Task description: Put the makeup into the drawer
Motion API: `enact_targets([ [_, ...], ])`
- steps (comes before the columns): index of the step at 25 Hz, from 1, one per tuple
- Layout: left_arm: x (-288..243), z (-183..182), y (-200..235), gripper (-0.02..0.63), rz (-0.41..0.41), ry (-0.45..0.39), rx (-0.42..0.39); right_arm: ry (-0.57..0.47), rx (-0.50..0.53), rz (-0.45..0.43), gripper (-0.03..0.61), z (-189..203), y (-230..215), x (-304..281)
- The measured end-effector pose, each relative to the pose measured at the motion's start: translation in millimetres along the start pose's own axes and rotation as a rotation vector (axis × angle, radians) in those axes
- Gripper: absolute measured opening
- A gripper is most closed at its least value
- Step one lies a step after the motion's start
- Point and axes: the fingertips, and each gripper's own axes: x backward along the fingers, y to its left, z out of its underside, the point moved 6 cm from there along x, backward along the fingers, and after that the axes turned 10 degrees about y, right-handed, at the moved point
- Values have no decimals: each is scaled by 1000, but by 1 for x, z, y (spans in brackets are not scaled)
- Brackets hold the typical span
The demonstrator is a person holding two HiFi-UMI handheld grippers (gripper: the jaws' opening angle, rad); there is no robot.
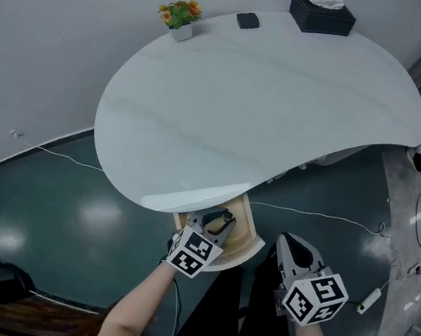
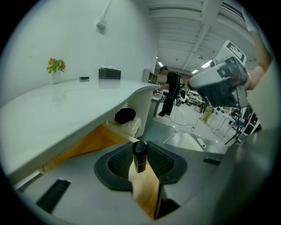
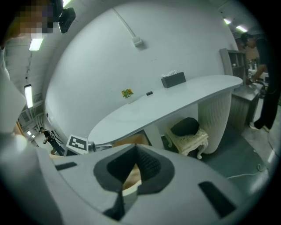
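Observation:
The makeup is a small black tube, standing upright between the pads of my left gripper, which is shut on it. In the head view my left gripper hangs over the open wooden drawer that sticks out from under the near edge of the white table. Light wood of the drawer shows just below the tube. My right gripper is to the right of the drawer, off it, over the dark floor. Its jaws stand together with nothing in them, and drawer wood shows beyond them.
At the table's far edge stand a small flower pot, a flat black object and a black tissue box. A cushioned stool stands under the table. Cables and a power strip lie on the floor. A person stands far off.

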Motion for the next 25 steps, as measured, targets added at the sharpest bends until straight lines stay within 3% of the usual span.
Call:
enact_targets([
  [9, -24, 2, 7, 103, 54, 21, -10, 16, -38, 11, 2, 9, -1, -8],
  [15, -46, 11, 9, 103, 71, 71, -60, 37, -50, 11, 2, 19, 0, -14],
  [25, -68, 21, 11, 103, 26, 65, -120, 44, -66, 23, 2, 26, -7, -14],
])
